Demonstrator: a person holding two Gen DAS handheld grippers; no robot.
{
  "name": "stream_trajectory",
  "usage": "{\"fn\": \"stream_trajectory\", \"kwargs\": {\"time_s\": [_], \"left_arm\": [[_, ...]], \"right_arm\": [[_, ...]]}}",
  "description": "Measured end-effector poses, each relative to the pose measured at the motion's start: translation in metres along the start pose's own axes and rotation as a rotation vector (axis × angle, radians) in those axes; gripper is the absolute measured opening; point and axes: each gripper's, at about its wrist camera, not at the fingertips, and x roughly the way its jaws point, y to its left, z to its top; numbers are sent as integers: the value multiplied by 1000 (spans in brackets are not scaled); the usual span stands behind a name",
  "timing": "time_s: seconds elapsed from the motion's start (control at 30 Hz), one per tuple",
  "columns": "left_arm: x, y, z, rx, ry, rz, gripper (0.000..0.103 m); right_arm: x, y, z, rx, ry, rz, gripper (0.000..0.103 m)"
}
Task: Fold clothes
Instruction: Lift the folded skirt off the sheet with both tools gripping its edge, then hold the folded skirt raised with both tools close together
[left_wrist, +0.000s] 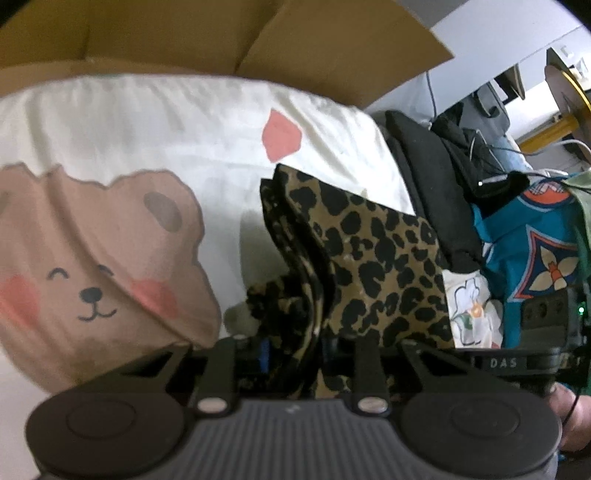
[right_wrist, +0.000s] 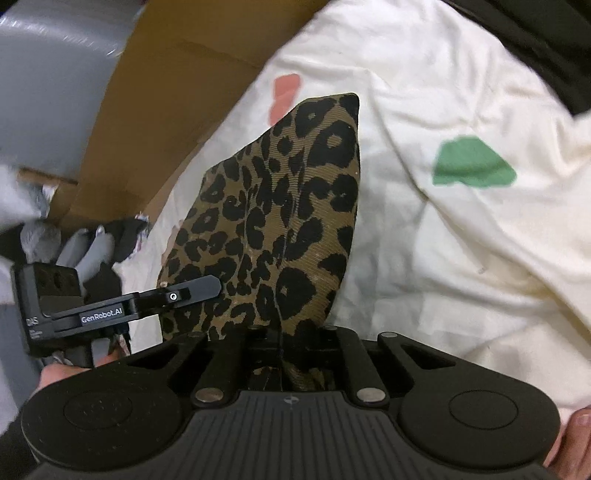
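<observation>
A cream sheet (left_wrist: 155, 122) printed with a bear face, a pink patch and a green patch fills most of both views, from the left edge to the centre right. Whether it covers a bed or a worktop cannot be told. A brown cardboard box (left_wrist: 258, 40) runs across the top of the left wrist view and the upper left of the right wrist view. At the right of the left wrist view lies a heap of other clothes: a black garment (left_wrist: 428, 177), a teal patterned cloth (left_wrist: 535, 236) and a small white floral piece (left_wrist: 469, 310).

The leopard-print garment (right_wrist: 280, 206) sits in the centre of both views, raised off the sheet. In the left wrist view its left edge shows several stacked layers, so it looks already doubled over at least once. It stands as a peaked, uneven shape, not a flat packet, so I judge the fold on this piece to be partway: layers are made, but squaring and laying down are left. The heap at the right looks loose; whether those pieces wait for folding cannot be settled.

The left hand-held gripper (left_wrist: 295, 354) has the cloth running between its fingers and looks clamped on it. The right hand-held gripper (right_wrist: 284, 354) likewise looks closed on the garment's lower edge, with cloth bunched in its jaws.
</observation>
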Motion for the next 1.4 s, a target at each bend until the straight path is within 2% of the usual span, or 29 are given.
{"fn": "stream_trajectory", "kwargs": {"time_s": [0.27,0.43,0.73,1.0,1.2,1.4], "left_arm": [[-73,-38,6,-18,-125,71,25],[-121,-67,13,-27,-203,94,25],[-195,-128,31,17,-295,139,25],[-256,-179,49,39,-386,142,25],[-296,-228,62,54,-445,115,25],[-321,-277,57,78,-480,101,25]], "right_arm": [[-38,74,8,-243,-59,-29,6],[-74,114,20,-297,-107,-10,6],[-140,182,40,-385,-173,-4,6],[-211,238,57,-466,-240,0,6],[-276,277,60,-523,-292,-18,6],[-337,304,56,-566,-341,-43,6]]}}
